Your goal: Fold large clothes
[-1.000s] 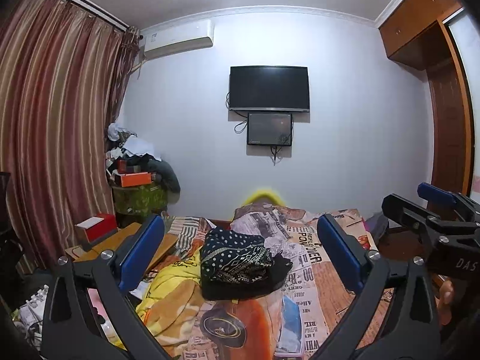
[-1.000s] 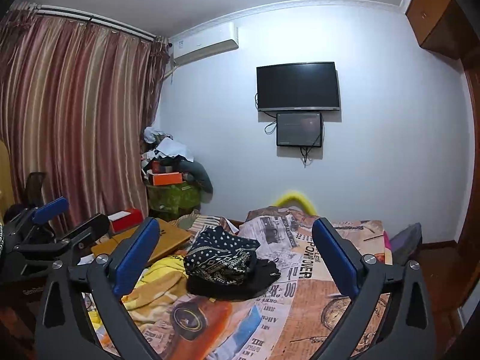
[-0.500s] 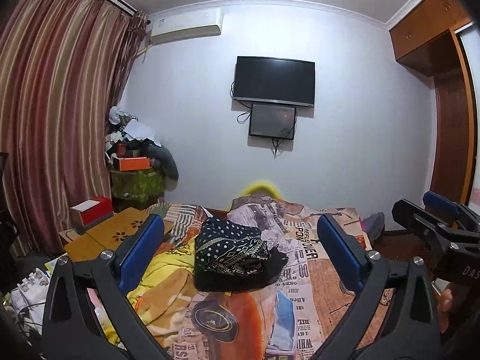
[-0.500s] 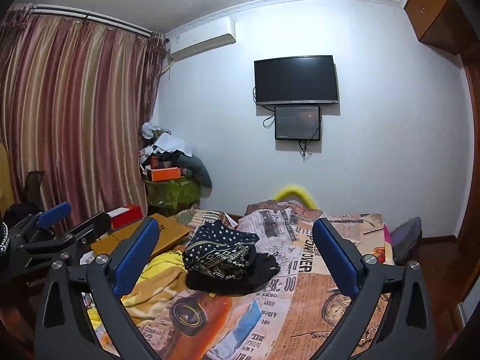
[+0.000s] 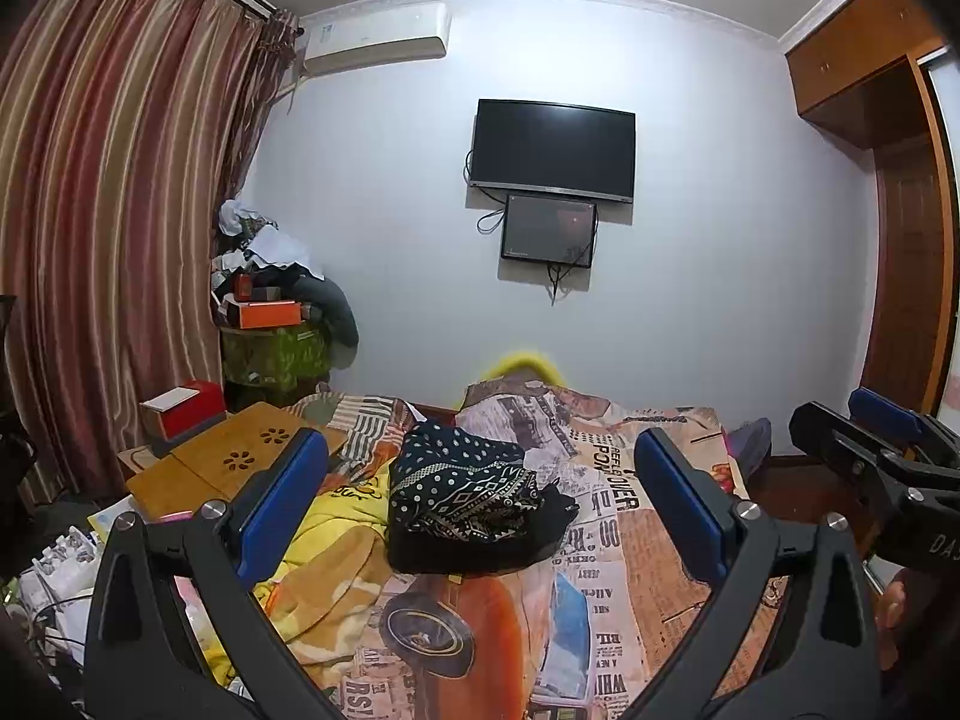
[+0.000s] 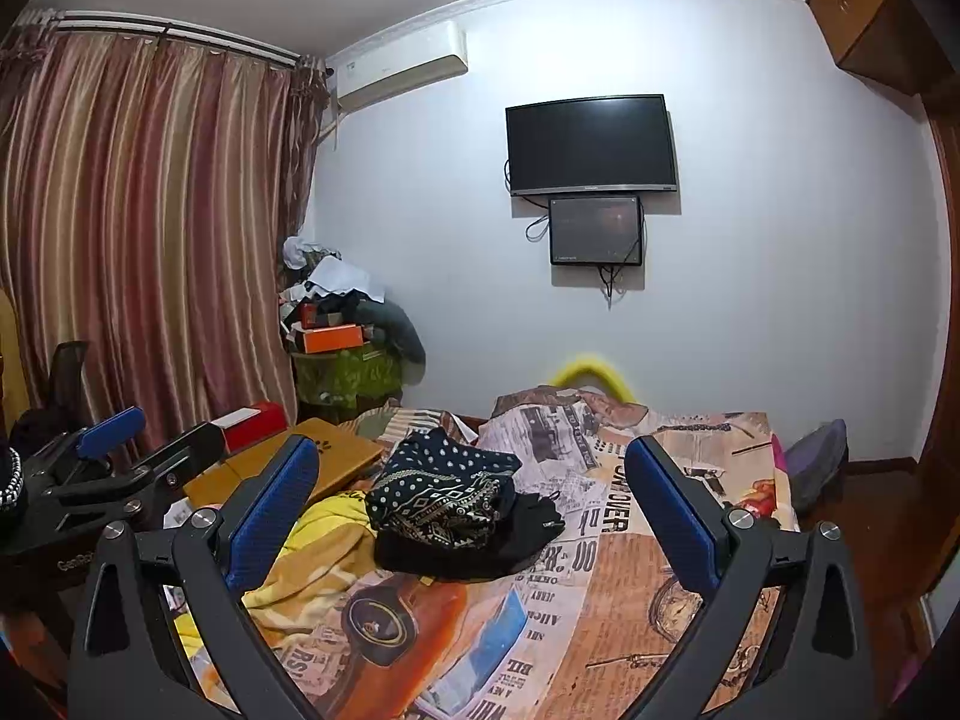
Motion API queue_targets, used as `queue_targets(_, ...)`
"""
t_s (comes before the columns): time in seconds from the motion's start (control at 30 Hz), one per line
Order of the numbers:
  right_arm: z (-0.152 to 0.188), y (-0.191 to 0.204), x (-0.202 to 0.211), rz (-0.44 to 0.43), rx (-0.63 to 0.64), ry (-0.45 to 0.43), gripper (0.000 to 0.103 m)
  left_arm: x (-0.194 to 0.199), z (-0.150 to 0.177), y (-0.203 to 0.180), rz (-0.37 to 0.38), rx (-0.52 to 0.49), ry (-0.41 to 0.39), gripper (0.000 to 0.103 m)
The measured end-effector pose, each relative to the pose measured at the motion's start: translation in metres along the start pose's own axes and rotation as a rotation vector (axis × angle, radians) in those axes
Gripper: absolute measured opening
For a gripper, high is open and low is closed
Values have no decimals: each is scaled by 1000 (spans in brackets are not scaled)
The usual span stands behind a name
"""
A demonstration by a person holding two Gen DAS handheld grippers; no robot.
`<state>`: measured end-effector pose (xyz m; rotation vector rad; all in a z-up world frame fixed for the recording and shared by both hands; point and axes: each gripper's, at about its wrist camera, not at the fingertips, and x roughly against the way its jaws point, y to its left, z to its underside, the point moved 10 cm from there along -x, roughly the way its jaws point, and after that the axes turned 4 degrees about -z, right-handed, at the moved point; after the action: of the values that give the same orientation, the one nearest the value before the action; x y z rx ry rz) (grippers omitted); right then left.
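A crumpled dark garment with white dots and a patterned band (image 5: pixel 462 492) lies in a heap on the bed (image 5: pixel 636 546), on top of black cloth. It also shows in the right wrist view (image 6: pixel 444 495). My left gripper (image 5: pixel 480 504) is open and empty, held above the bed's near end, short of the heap. My right gripper (image 6: pixel 474 510) is open and empty too, at a similar distance. The right gripper shows at the right edge of the left wrist view (image 5: pixel 870 462); the left gripper shows at the left edge of the right wrist view (image 6: pixel 108 468).
The bed has a newspaper-print cover and a yellow blanket (image 5: pixel 336 546) on its left side. A wooden lap desk (image 5: pixel 234 462) with a red box (image 5: pixel 186 408) stands left of the bed. Clutter is piled in the corner (image 5: pixel 276 312) by the curtain. A wardrobe (image 5: pixel 900 240) stands right.
Both grippers have tilted slightly up and shifted a little; the heap sits slightly lower in both views. The garment has not moved. Both stay open.
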<state>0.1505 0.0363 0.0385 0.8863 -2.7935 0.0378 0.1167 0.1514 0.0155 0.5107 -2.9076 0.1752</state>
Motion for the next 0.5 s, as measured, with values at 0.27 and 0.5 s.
queue_targets(0.27, 0, -2, -2, -5, -10, 13, 101, -5, 3, -1, 6, -2, 10, 102)
queue_targets(0.5, 0, -5, -2, -5, -14, 17, 101, -5, 4, -3, 31, -7, 14, 102)
